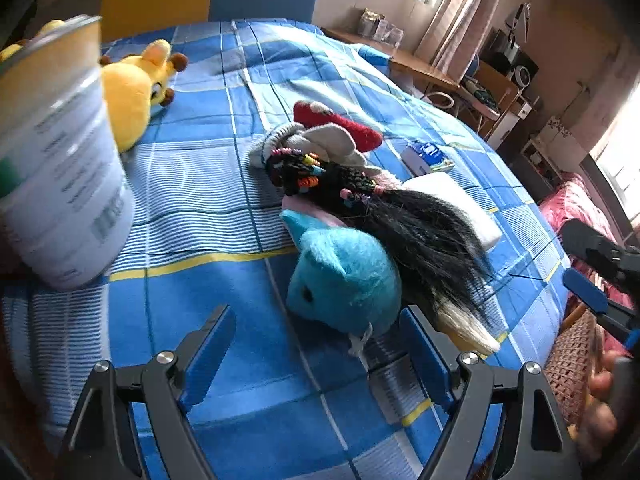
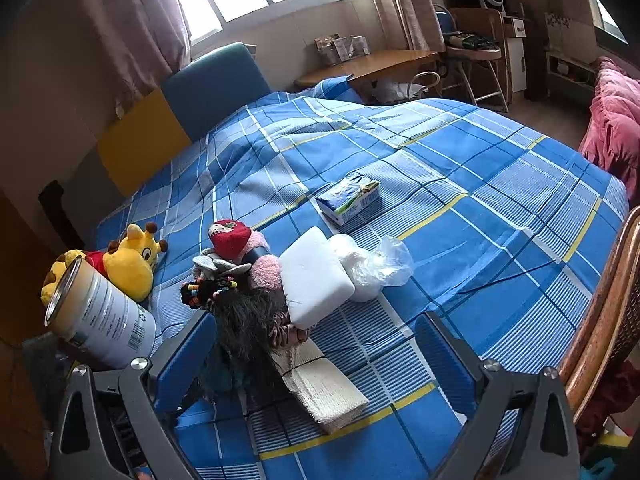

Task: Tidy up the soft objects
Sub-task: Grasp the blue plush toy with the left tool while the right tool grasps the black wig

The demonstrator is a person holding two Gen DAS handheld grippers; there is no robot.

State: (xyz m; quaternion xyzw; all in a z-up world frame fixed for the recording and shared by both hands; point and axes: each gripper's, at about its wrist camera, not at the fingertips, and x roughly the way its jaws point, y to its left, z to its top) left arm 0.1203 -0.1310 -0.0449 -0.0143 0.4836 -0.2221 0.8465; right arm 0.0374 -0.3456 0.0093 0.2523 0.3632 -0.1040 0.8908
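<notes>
A pile of soft things lies on the blue plaid bed. A turquoise plush lies just ahead of my open, empty left gripper. Behind it are a black wig with coloured beads, a grey cloth and a red hat. A yellow giraffe plush lies at the far left; it also shows in the right wrist view. My right gripper is open and empty over the wig and a beige mat. A white foam block sits beside them.
A metal can stands tilted at the left; it also shows in the right wrist view. A tissue pack and a clear plastic bag lie on the bed. A wicker chair is at the right edge.
</notes>
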